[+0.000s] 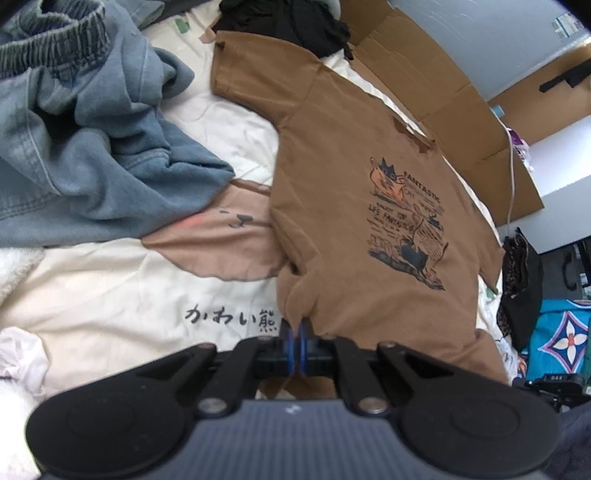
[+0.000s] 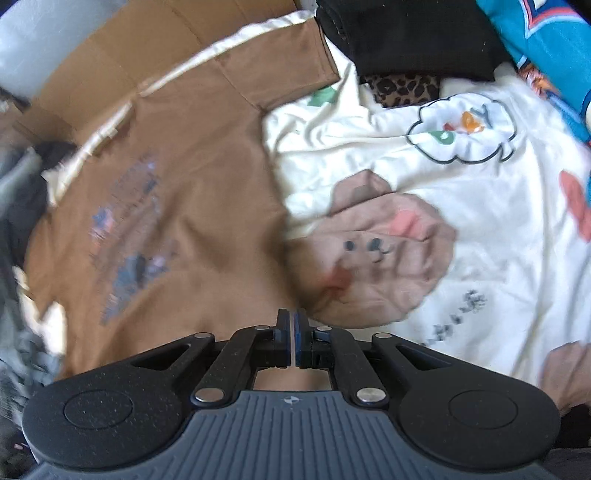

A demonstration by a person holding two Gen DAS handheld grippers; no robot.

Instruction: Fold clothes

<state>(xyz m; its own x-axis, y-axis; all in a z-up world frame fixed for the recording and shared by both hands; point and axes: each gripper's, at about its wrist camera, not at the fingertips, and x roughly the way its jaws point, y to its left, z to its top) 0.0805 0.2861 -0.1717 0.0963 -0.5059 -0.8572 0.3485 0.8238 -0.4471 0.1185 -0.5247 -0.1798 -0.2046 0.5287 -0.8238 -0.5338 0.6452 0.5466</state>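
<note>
A brown T-shirt (image 1: pixel 351 192) with a cat print lies spread, print up, on a cream bedspread (image 1: pixel 110 295). My left gripper (image 1: pixel 295 326) is shut on its near hem, and the cloth bunches into small folds at the fingertips. In the right wrist view the same T-shirt (image 2: pixel 192 206) fills the left half, blurred, with one sleeve at the top. My right gripper (image 2: pixel 294 317) is shut at the shirt's near edge, and brown cloth runs into and under its pads. A bear face printed on the bedspread (image 2: pixel 384 251) lies just right of those fingers.
A heap of blue denim clothes (image 1: pixel 81 140) lies left of the shirt and a black garment (image 1: pixel 288 18) beyond it. Flattened cardboard (image 1: pixel 443 96) lines the far side. Leopard-print cloth (image 2: pixel 406 88), black fabric and a teal blanket (image 2: pixel 546 48) lie at the bed's end.
</note>
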